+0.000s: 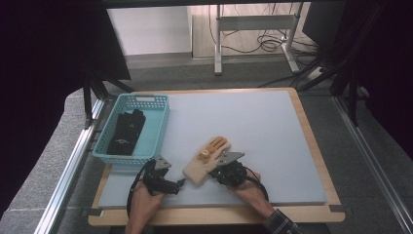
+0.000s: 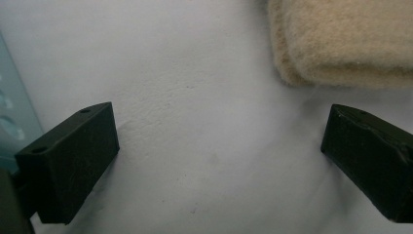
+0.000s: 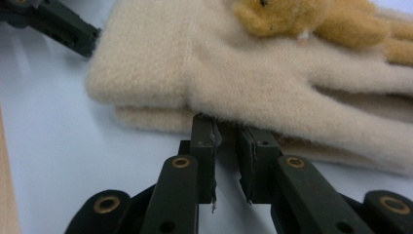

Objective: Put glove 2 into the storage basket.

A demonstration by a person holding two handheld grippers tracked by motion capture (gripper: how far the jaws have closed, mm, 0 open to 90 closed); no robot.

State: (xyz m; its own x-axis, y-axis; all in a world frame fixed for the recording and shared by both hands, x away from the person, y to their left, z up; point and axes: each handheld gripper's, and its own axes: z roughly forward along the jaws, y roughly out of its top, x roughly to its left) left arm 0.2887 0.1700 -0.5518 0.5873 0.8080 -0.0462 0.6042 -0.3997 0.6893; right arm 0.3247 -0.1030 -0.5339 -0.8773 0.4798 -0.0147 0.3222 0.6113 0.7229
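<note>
A beige knitted glove [image 1: 208, 158] with an orange bear figure [image 3: 292, 19] on its back lies flat on the pale blue mat [image 1: 253, 126], fingers pointing away. My right gripper [image 3: 226, 126] lies low at the glove's [image 3: 234, 73] side edge. Its jaws stand a narrow gap apart, tips touching the fabric, with nothing seen between the pads. In the high view it [image 1: 214, 171] sits just right of the cuff. My left gripper [image 2: 219, 151] is open wide over bare mat, the glove's cuff [image 2: 341, 39] ahead to its right. From above it [image 1: 181, 184] lies left of the cuff.
A light blue basket [image 1: 146, 100] stands at the mat's left side with black gloves [image 1: 127, 130] inside; its wall [image 2: 14, 122] is close to my left jaw. The wooden table edge [image 1: 311, 141] frames the mat. Open mat stretches to the far right.
</note>
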